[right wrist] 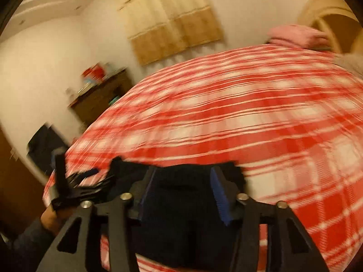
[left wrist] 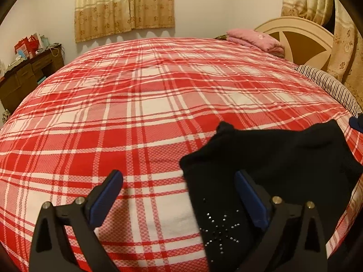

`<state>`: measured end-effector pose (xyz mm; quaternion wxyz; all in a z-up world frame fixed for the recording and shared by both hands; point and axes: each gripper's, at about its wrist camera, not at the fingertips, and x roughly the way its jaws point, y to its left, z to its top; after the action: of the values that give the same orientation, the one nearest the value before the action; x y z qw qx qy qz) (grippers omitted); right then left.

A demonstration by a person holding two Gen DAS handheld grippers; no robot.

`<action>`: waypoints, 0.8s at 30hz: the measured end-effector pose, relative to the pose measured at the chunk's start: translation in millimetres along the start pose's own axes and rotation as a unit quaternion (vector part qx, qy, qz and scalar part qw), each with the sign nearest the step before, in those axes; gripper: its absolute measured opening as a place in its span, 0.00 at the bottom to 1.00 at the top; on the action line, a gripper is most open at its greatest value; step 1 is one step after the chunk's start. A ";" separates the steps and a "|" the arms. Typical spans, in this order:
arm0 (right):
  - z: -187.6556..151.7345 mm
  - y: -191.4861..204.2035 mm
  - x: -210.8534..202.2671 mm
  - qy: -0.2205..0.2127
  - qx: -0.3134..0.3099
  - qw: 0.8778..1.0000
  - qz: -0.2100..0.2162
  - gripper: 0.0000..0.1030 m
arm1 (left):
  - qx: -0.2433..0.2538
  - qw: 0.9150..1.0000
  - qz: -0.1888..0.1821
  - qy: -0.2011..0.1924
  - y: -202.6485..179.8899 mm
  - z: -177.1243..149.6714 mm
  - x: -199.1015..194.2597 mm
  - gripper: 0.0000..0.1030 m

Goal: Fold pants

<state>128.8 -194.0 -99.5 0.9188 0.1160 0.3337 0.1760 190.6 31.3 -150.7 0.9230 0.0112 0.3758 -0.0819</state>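
Observation:
The black pants (left wrist: 283,158) lie in a folded bundle on the red and white plaid bedspread (left wrist: 136,113), at the near right, with a rhinestone star pattern on the near part. My left gripper (left wrist: 179,181) stands wide open; its right finger (left wrist: 249,195) hovers over the pants' left part and its left finger is over bare bedspread. In the blurred right wrist view, my right gripper (right wrist: 182,181) has its blue pads apart, with the pants (right wrist: 181,215) lying between and below them, not pinched. The left gripper (right wrist: 74,176) shows at the left, held by a hand (right wrist: 48,217).
A folded pink blanket (left wrist: 256,38) lies by the cream headboard (left wrist: 301,36) at the far right, with a striped pillow (left wrist: 329,86) nearer. A dark wooden desk (left wrist: 27,74) with red boxes stands left of the bed. Curtains (left wrist: 124,6) hang on the far wall.

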 end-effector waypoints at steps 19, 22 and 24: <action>-11.2 20.7 44.9 0.066 -0.014 0.998 -0.019 0.52 | -0.006 1.000 -0.009 0.004 -2.4 -3.4 -12.3 1.00; -19.0 36.3 36.7 0.061 -0.024 0.998 0.011 0.52 | 0.002 1.000 -0.013 -0.001 -7.4 -8.6 -25.5 1.00; -29.2 47.3 35.2 0.065 -0.045 0.997 0.020 0.52 | 0.002 1.000 -0.019 -0.003 -9.5 -14.5 -34.9 1.00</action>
<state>123.3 -133.9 -125.9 0.8958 0.0694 0.3821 0.2163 154.5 28.1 -136.4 0.9223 0.0055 0.3731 -0.1004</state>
